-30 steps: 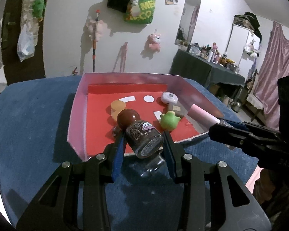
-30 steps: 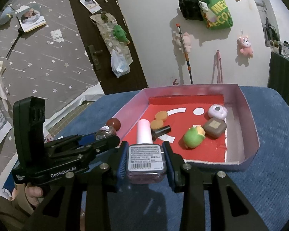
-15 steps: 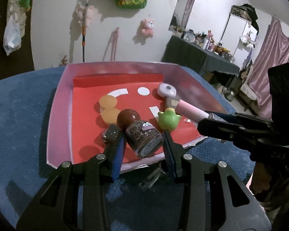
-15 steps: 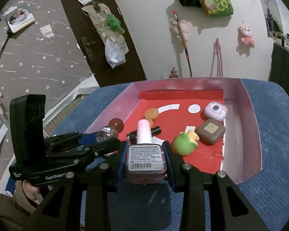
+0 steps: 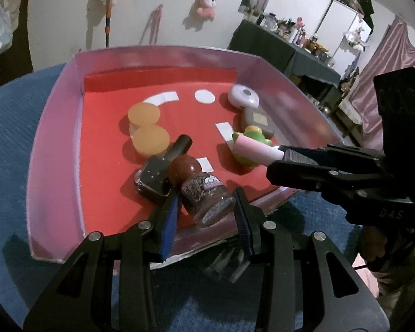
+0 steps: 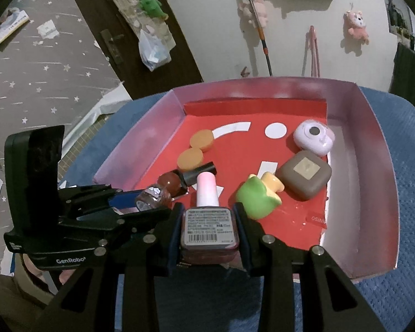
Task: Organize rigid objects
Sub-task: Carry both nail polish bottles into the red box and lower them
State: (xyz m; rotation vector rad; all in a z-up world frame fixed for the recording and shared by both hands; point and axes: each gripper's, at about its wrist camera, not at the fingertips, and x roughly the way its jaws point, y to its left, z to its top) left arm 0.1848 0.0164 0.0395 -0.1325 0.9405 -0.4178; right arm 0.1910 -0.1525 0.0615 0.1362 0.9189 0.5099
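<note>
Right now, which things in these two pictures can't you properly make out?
- Barcode label on the pink-capped bottle, right wrist view: print too small.
- Black-capped bottle, left wrist view: partly hidden behind the brown-capped bottle.
- Green toy, left wrist view: pink cap crosses it.
- Shelf clutter: too small.

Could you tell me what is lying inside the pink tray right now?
In the pink tray: two orange discs, black-capped bottle, green toy, brown square case, lilac round case. The floor beneath them is hidden.
</note>
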